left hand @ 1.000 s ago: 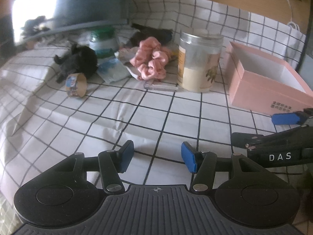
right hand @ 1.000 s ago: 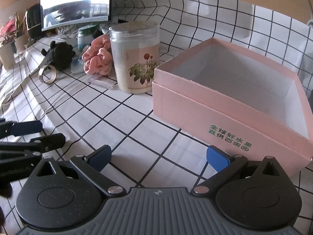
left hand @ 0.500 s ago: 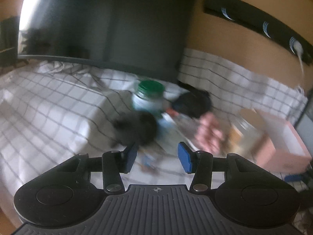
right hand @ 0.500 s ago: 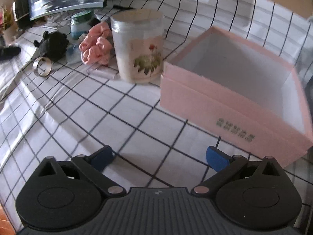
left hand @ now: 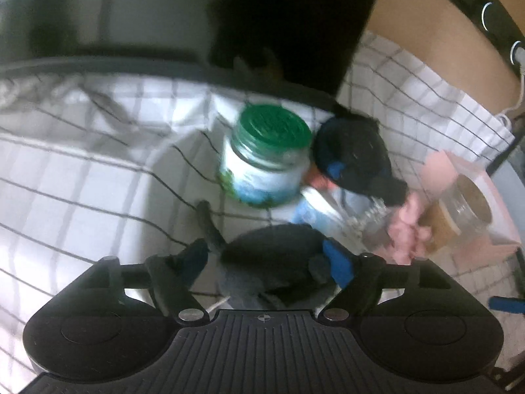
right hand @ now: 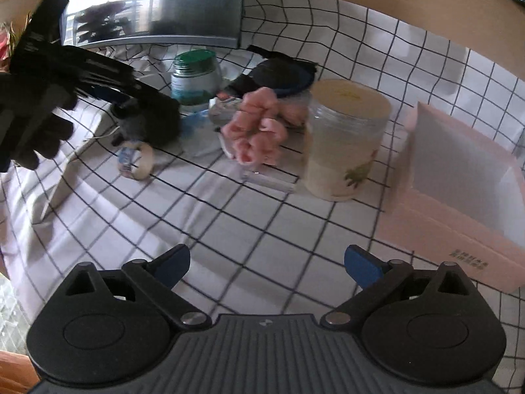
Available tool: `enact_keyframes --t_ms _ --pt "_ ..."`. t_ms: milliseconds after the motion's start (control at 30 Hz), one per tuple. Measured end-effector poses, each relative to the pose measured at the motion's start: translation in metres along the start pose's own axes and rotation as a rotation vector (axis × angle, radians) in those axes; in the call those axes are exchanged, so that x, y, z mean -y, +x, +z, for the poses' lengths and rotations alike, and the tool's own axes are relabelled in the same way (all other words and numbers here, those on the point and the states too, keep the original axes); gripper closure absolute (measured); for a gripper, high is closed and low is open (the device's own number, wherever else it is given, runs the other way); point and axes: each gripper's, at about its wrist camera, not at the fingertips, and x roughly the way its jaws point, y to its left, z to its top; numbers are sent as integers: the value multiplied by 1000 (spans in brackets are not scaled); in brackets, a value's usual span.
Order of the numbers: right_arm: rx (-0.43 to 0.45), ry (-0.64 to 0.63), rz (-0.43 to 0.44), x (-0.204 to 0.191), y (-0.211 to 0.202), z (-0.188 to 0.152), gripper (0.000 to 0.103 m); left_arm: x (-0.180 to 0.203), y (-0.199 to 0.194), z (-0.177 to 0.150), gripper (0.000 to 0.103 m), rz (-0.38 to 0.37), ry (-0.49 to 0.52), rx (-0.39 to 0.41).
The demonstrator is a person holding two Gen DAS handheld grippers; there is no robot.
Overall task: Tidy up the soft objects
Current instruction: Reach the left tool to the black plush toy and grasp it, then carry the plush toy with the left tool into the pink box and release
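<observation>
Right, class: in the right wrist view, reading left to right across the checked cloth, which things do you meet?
Black soft toy → green-lidded jar → pink scrunchie → tall clear jar with a pale lid → open pink box.

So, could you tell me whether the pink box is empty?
Empty as far as shows: the pink box is open-topped, with only bare white inner walls visible.

Both grippers, the left gripper [left hand: 265, 259] and right gripper [right hand: 267, 262], are black with ribbed bodies, silver pivot screws and blue fingertip pads [right hand: 361, 267]. A black glove [right hand: 29, 124] covers the person's left hand.
</observation>
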Motion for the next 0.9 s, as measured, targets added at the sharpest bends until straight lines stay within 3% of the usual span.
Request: enact_keyframes --t_ms 67,167,233,333,567,733,833,900 --pt "-17 4 14 -6 2 2 2 0 11 -1 16 -56 -29 -58" --pt "-21 -35 22 -16 10 7 2 -1 22 -5 11 -63 -52 -61" --pt "-18 -61 33 -22 16 11 2 -3 23 -8 11 -75 -91 -56" --pt "-4 -93 47 -32 20 17 2 -6 19 -9 19 -89 -132 -18" --pt "78 -122 132 -64 32 42 6 -21 -26 -17 22 -20 -235 117" --pt "73 -137 201 -99 52 57 10 -32 -68 -29 22 86 -251 210" --pt "61 -168 201 -116 65 58 37 -35 -88 -42 22 142 -245 244" --pt "14 -179 215 -121 76 60 79 -38 -99 -50 22 173 -237 258"
